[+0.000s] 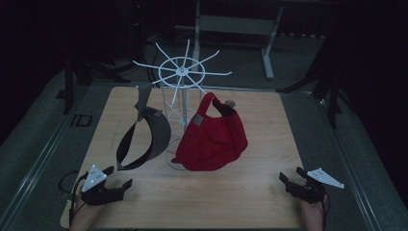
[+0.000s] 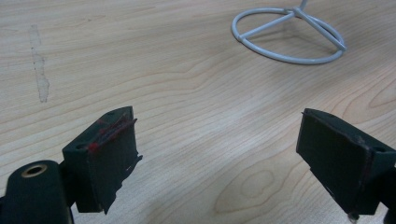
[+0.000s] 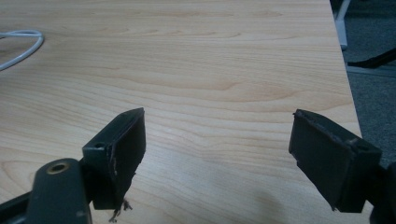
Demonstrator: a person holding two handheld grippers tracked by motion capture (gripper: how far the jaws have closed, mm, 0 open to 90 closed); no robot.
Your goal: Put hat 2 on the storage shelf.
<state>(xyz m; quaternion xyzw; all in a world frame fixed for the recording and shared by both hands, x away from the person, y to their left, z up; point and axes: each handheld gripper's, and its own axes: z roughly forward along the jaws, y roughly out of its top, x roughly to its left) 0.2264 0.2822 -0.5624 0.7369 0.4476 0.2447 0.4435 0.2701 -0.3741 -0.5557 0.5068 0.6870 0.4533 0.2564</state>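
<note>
While both grippers rest at the near table (image 1: 250, 202) edge, the left gripper (image 1: 117, 179) and right gripper (image 1: 286, 180) stand with jaws wide apart, holding nothing. Well ahead, a red cap (image 1: 211, 139) and grey visor (image 1: 151, 137) hang on the white wire rack (image 1: 182, 72).

From above, my desk (image 1: 250, 192) sits dim in a black room, slightly soft. Views along my tongs are bright and evenly lit, the wood grain sharp, shadows faint.

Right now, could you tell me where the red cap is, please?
In the high view, the red cap hangs on the white wire rack at the table's middle, right of the grey visor, with both grippers apart from it.
</note>
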